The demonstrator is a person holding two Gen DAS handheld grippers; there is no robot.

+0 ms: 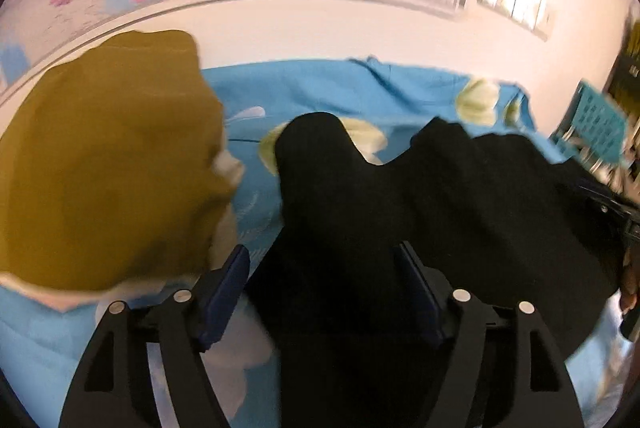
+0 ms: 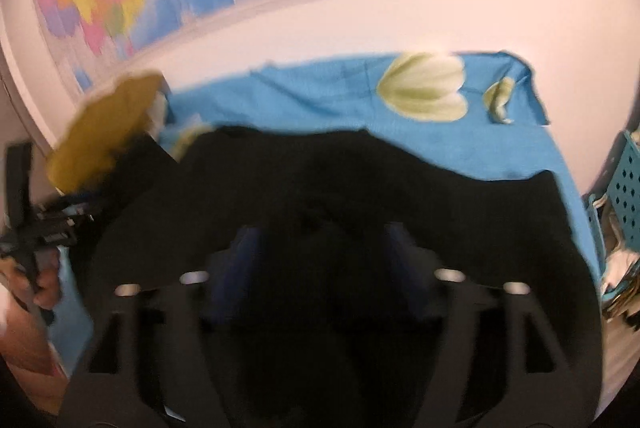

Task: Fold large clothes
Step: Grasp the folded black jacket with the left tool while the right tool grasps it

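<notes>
Black garment (image 1: pixel 400 196) on blue sheet (image 1: pixel 320 88)

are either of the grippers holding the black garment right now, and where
Neither. The left gripper and right gripper both stand open over the black garment; no fingers press on it.

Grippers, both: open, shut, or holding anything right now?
Left gripper: open, jaws spread over the black garment, pads not pressing it.
Right gripper: open over the same garment, nothing gripped.
</notes>
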